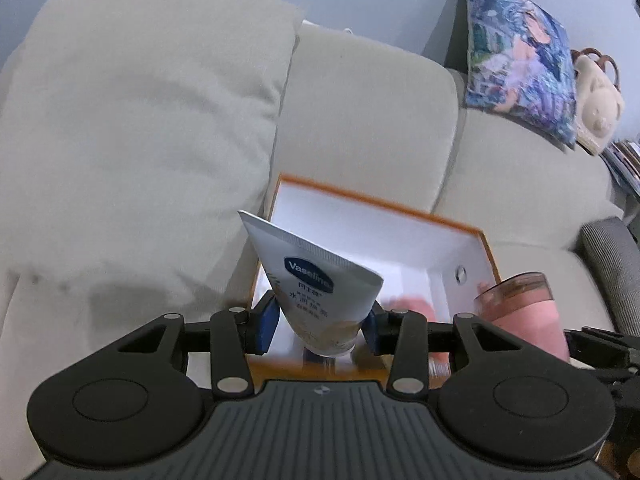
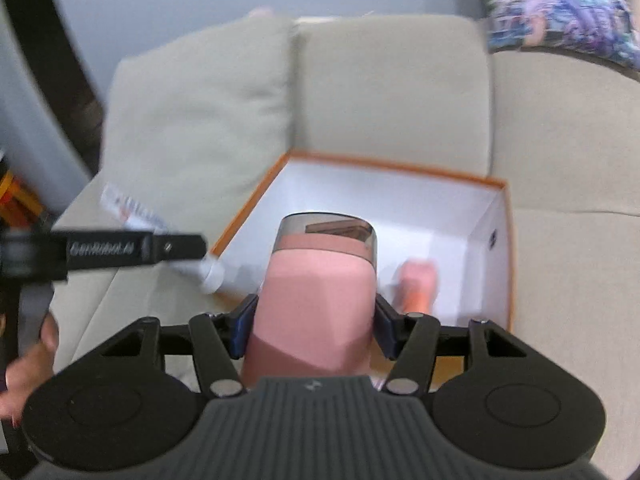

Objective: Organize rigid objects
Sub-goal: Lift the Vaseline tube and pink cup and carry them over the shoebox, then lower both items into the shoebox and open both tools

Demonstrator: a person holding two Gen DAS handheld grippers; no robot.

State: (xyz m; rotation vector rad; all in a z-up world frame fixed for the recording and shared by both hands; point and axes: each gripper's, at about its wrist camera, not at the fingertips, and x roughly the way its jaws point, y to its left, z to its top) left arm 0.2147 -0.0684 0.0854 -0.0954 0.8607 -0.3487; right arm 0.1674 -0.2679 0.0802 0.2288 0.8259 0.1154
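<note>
**Two holds over the orange box**

We clamp the Vaseline tube in our left gripper, over the near edge of the orange box on the beige sofa. Our right gripper grips the pink bottle above the same box. A small pink item lies inside; a floral cushion sits behind.

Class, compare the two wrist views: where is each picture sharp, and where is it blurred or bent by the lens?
Left wrist: Vaseline tube sharp, orange box rim smeared, sofa curved by fisheye. Right wrist: pink bottle fairly crisp, left gripper and patterned cushion motion-blurred; lighting soft, no glare.
</note>
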